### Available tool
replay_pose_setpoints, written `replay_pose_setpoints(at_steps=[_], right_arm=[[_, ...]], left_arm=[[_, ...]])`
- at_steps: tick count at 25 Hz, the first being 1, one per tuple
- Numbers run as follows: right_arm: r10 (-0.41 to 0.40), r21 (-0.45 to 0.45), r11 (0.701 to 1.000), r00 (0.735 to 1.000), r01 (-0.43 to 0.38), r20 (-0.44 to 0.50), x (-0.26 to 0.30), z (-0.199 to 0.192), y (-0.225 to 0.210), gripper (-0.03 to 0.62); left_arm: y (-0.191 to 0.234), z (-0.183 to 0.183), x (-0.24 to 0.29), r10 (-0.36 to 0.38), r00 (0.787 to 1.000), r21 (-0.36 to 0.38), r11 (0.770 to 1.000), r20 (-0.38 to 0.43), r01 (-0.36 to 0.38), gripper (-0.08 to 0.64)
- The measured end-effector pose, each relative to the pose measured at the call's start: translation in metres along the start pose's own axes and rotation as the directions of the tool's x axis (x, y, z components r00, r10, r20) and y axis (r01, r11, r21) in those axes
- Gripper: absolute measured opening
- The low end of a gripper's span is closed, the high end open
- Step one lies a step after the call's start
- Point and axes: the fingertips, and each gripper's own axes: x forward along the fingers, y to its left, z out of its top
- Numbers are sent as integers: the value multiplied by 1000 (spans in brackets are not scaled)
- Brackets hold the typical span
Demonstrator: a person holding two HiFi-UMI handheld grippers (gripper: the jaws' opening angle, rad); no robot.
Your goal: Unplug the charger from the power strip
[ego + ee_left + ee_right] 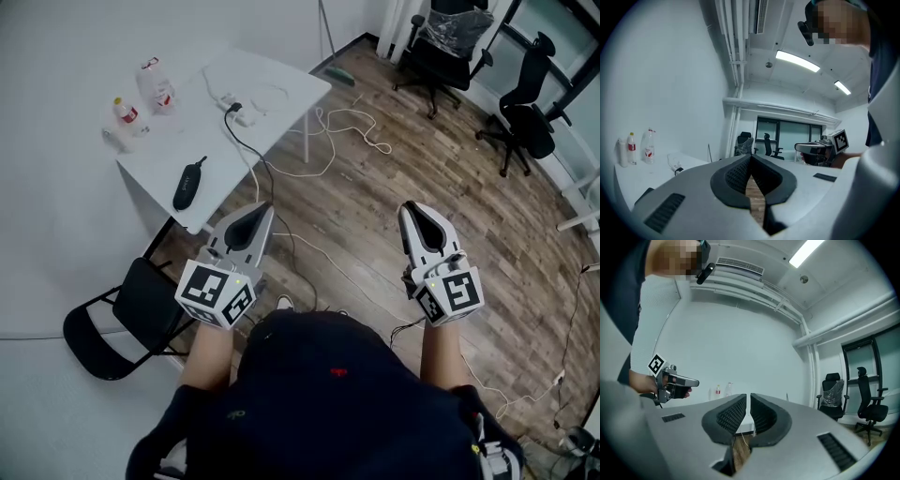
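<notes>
Left gripper (264, 208), right gripper (410, 210) closed, level; distant charger (233, 107), cable (242, 150) trailing floorward.

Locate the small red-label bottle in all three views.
Head view: small bottle upper left, on the table.
Left gripper view: small bottle at the far left, beside a bigger bottle.
Right gripper view: small bottle left of centre, tiny, against the wall.
Shared landmark: plastic-wrapped chair, top right in the head view, centre in the left gripper view, right in the right gripper view.
</notes>
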Motion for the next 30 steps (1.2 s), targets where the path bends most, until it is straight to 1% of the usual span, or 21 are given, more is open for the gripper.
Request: replay_pose_setpoints(at_steps=[5,12,15,20,25,30], right_arm=[[14,6,1000,999,-13,-36,-4,-15,-2,41],[48,51,998,998,-46,-40,-24,-39,-15,41],[68,68,996,997,-65,-40,-28,-48,-15,41],[97,88,992,994,-91,-59,-26,-59,-18,41],[121,83,990,990,-114,-75,-1,-64,-23,41],[128,66,990,987,-121,-102,44,-68,-30,41]], left_arm=[[-5,-9,-2,25,1000,-14,1000,-12,-26,18],[-24,-23,0,82,996,1,997,-28,-82,18],[-33,-29,-2,110,993,-4,994,-34,-111,18],[-40,-41,-3,121,991,-13,992,-59,-122,18],[-20,-41,9,141,988,-29,989,-57,-142,18],[23,-42,35,136,989,-48,989,-51,-138,18]])
